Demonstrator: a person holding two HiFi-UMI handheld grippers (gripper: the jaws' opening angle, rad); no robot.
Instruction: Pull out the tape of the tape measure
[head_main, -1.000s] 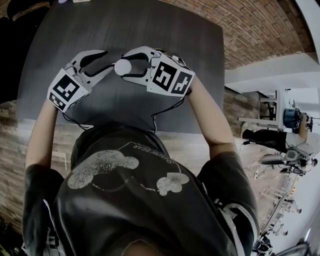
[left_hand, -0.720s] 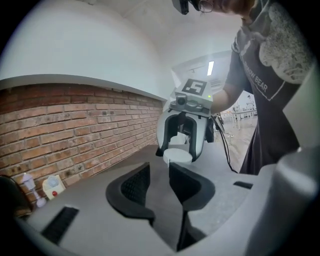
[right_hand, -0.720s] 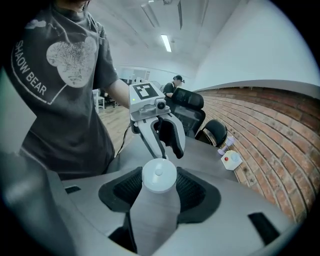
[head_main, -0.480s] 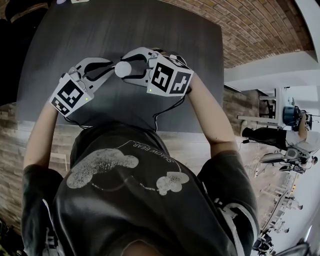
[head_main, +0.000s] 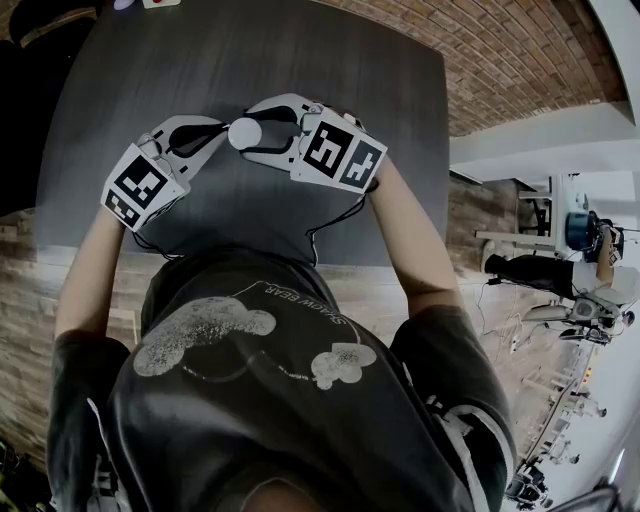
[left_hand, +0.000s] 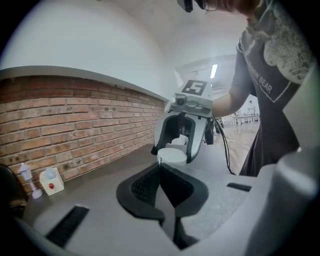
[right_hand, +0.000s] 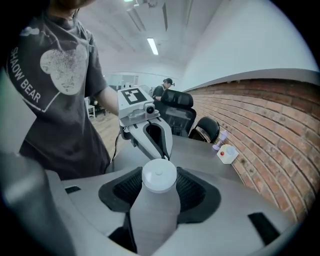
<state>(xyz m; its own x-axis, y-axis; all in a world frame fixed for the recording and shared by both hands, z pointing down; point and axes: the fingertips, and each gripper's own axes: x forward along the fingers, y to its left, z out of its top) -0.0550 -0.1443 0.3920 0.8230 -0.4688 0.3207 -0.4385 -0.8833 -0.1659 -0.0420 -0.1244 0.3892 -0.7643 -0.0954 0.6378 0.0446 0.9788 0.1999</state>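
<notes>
The left tongs (left_hand: 159, 166) have just pinched shut, seemingly on the tape tab (left_hand: 157, 161), beside the tape measure (head_main: 245, 133) gripped by the wide right tongs (right_hand: 159, 195) over the worktop (head_main: 300, 60), so pulling can begin.

A dark grey table (head_main: 250, 50) is running along a red brick wall (left_hand: 75, 125), which is giving way to plain white above. A ceiling light strip (right_hand: 152, 46) is glowing overhead, black office chairs (right_hand: 178, 109) are standing at the table's far end, and wood-look flooring (head_main: 25, 300) is showing beside the table.
</notes>
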